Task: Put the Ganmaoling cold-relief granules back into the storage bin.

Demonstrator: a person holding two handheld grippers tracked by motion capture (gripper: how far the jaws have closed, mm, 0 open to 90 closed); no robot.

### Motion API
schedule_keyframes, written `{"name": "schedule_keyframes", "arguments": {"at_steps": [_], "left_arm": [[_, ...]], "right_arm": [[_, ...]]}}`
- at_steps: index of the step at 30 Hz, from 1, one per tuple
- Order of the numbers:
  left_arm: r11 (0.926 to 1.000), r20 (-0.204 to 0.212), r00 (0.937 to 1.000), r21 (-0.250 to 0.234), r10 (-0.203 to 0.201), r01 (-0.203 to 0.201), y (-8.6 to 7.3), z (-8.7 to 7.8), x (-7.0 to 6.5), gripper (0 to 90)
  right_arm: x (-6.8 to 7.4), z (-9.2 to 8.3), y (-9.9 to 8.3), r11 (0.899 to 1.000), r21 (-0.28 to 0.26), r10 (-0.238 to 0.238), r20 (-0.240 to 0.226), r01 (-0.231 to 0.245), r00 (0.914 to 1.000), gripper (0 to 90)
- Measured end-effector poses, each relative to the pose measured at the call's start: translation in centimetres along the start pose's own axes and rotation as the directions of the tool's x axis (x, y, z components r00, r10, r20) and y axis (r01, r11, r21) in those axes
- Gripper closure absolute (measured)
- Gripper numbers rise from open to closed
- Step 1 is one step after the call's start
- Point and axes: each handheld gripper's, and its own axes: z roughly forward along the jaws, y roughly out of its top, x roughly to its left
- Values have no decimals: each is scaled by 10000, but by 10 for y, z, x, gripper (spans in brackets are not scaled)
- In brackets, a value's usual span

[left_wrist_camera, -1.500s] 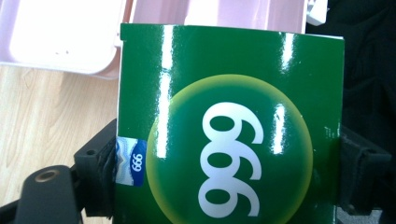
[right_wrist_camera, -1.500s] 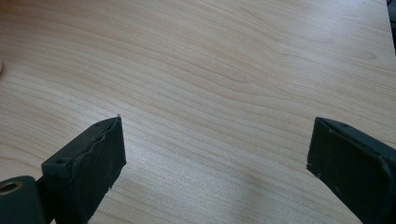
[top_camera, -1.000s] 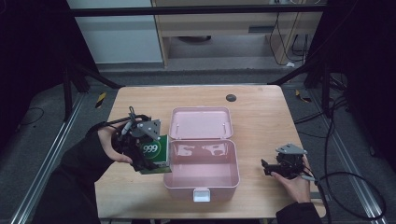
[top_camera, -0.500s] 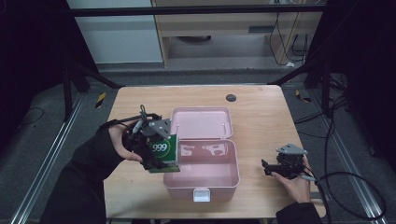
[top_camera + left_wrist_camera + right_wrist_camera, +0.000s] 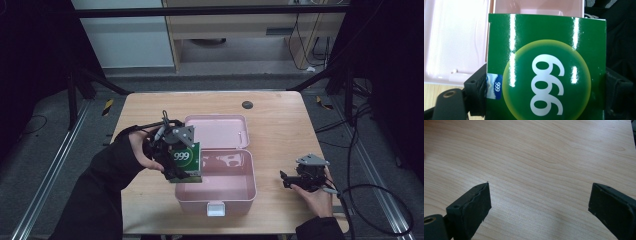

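**Green 999 box over the bin's left wall — risk of a snag or a slip**

Green 999 box (image 5: 185,160) hangs upright in the left gripper (image 5: 176,165), clamped between both jaws, above the left wall of the open pink storage box (image 5: 247,187). Its lower edge looks about level with that wall; from the high view I cannot tell whether it clears the rim.

Risks:
- Lowered here, the carton's bottom corner may catch the rim, tip, and fall onto the wooden table (image 5: 280,120) instead of inside.
- Glossy carton faces, gripped low: a sideways knock could twist it between the pads.
- An early release would drop it edge-on.

Right gripper (image 5: 292,180) rests on the table to the right, jaws apart, holding nothing, well clear of the bin.
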Motion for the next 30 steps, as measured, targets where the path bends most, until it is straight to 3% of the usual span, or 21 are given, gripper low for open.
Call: {"name": "schedule_keyframes", "arguments": {"at_steps": [16,27,30], "left_arm": [[9999,163,9998,32,138,-139,15,19,9,147],[9997,187,9997,200,164,-168,14,35,13,148],[9998,385,9992,169,115,-122,11,42,14,148]], "right_arm": [[0,1,0,10000,-1,-3,-35,3,10000,45],[0,1,-1,10000,30,-15,-24,15,10000,45],[0,2,-1,10000,34,-14,-35,14,10000,45]]}}
